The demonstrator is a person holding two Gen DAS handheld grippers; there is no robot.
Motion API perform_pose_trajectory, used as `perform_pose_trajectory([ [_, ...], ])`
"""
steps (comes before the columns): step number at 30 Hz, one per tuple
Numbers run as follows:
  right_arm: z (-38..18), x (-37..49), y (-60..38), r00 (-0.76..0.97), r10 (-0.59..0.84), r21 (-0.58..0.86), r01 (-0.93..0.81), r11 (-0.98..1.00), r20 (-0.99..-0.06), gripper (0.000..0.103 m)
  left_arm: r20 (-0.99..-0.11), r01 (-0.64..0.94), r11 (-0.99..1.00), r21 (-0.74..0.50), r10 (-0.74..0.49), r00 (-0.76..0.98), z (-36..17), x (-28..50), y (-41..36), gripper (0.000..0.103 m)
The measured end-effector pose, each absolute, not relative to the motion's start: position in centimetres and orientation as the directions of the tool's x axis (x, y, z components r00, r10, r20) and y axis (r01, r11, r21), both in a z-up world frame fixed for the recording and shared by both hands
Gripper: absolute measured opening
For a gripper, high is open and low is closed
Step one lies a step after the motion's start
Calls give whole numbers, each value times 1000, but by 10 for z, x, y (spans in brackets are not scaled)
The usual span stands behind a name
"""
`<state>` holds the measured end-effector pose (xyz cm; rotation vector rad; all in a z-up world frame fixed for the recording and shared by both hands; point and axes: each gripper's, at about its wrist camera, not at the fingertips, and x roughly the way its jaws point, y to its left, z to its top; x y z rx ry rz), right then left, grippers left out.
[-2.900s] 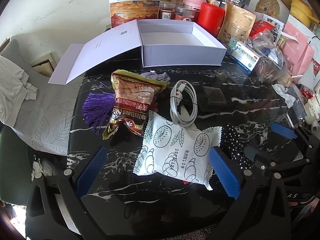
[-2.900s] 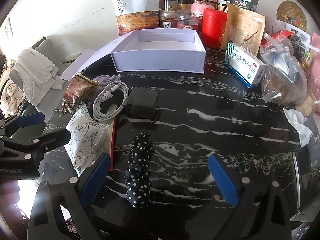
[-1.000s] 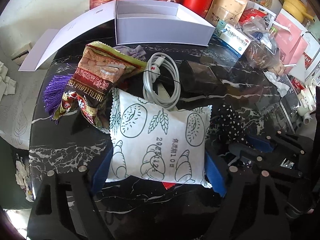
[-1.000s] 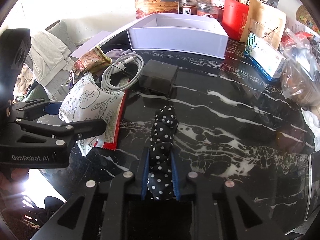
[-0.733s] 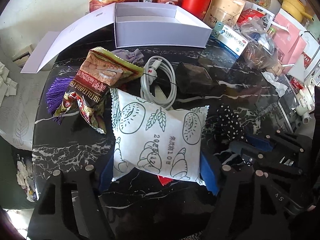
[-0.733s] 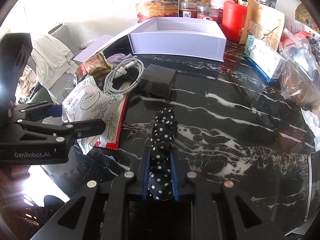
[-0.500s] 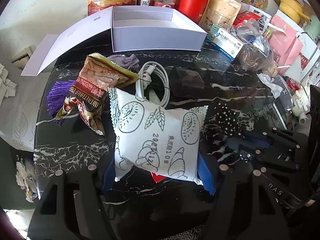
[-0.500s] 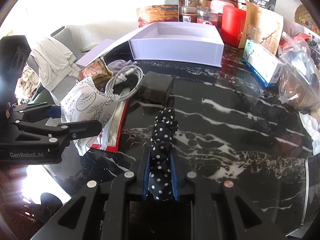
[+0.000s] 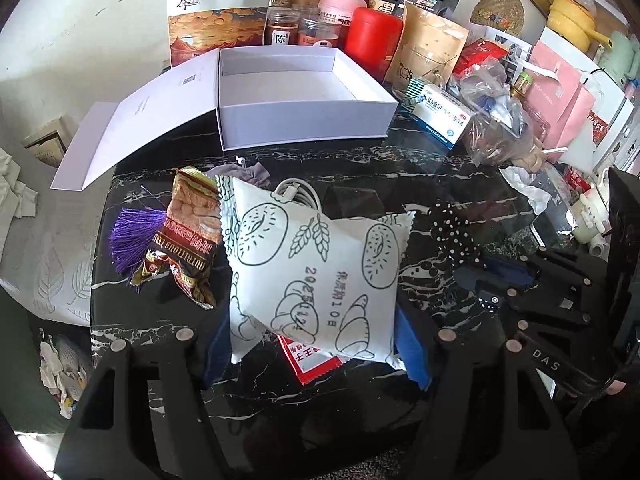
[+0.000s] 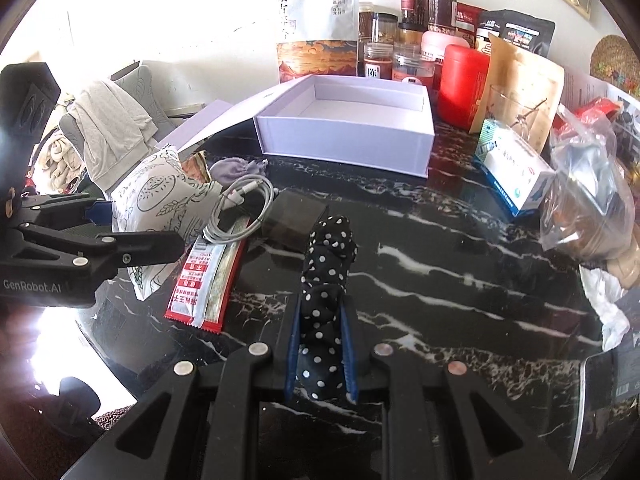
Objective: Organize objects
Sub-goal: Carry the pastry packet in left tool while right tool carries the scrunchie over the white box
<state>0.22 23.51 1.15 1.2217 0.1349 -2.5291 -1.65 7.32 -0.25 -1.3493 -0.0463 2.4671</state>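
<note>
Your left claw (image 9: 316,354) grips the white pastry-print snack bag (image 9: 316,268) by its near end, blue pads pressed against both sides, the bag tilted up over the black marbled bench (image 9: 400,168). Your right claw (image 10: 320,344) is clamped narrow on the black polka-dot fabric roll (image 10: 326,276), which sticks out forward between the blue pads with its far end above the bench. Under the white bag's near edge lies a red-and-white flat packet (image 9: 308,360), seen from the right wrist lying flat on the bench beside the left claw. Just left of the white bag sits a brown-and-red snack packet (image 9: 188,240), and beyond that a purple tassel (image 9: 132,236). A coiled white cable (image 10: 240,208) rests behind the white bag, partly over the red-and-white packet, with a dark block (image 10: 296,220) touching or just beside it and a small grey pouch (image 10: 236,172) farther back. At the far side of the bench stands the open white box (image 9: 300,96), its lid flap (image 9: 140,128) laid out to the left. Jars, a red canister (image 9: 372,48), a tall printed pouch (image 9: 216,4) and a medicine carton (image 9: 436,116) crowd the wall behind and to the right.
</note>
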Motion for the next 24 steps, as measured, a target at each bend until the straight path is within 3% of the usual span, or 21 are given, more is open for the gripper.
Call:
perform_pose_trajectory([
  [24, 36, -76, 250, -600, -284, 39, 387, -921, -748, 18, -808, -330, -929, -166, 320, -495, 29, -114, 101, 68],
])
